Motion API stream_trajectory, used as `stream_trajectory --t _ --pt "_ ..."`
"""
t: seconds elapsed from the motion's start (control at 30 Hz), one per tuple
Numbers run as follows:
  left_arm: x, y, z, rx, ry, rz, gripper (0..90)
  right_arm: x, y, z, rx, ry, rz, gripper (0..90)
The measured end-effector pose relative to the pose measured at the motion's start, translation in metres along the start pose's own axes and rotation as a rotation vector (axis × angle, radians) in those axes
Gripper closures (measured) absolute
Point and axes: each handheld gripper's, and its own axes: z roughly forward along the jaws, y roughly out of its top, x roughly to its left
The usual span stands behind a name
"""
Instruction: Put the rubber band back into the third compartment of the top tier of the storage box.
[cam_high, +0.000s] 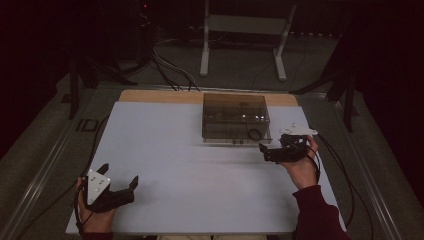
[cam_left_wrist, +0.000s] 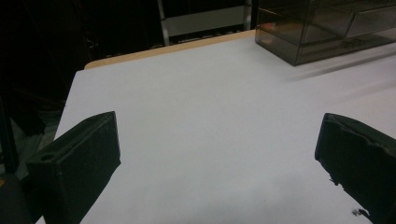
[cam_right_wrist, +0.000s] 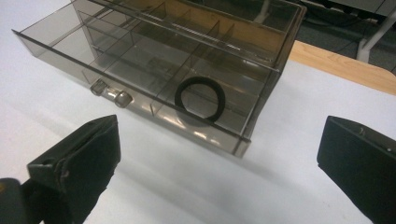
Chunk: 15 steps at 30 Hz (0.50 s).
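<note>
A smoky see-through drawer box (cam_high: 235, 116) stands at the back of the white table (cam_high: 170, 170), right of centre. In the right gripper view its lowest drawer (cam_right_wrist: 140, 65) is slid out, with dividers and two small knobs (cam_right_wrist: 110, 93) on the front. A black ring (cam_right_wrist: 200, 99) leans in the drawer's front corner compartment; it is also the black ring (cam_high: 255, 134) in the high view. My right gripper (cam_high: 263, 151) hovers just right of the box's front, open and empty, facing the drawer. My left gripper (cam_high: 119, 175) rests low at the near left, open and empty, far from the box (cam_left_wrist: 327, 28).
A wooden table edge (cam_high: 160, 96) runs behind the white top. Beyond it are a white metal stand (cam_high: 242, 30), dark tripod legs and loose cables (cam_high: 170, 70) on the grey floor. Bare table lies between the two grippers.
</note>
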Motion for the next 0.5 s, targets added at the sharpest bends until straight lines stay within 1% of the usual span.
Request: stream_trajectory --t 0.17,0.3,0.4,0.5 --pt "0.0 0.001 -0.001 -0.005 0.007 -0.003 0.3 -0.002 -0.011 -0.005 -0.003 -0.01 0.008 0.0" --pt "0.001 0.0 -0.001 -0.001 0.011 -0.006 0.3 -0.004 -0.022 -0.01 -0.017 -0.009 0.023 0.1" --pt "0.001 0.0 0.0 0.0 0.009 -0.006 0.3 -0.005 -0.032 -0.015 -0.045 -0.009 0.046 0.1" --pt "0.001 0.0 0.0 0.0 0.005 -0.007 0.3 -0.005 -0.041 -0.02 -0.063 -0.011 0.053 0.1"
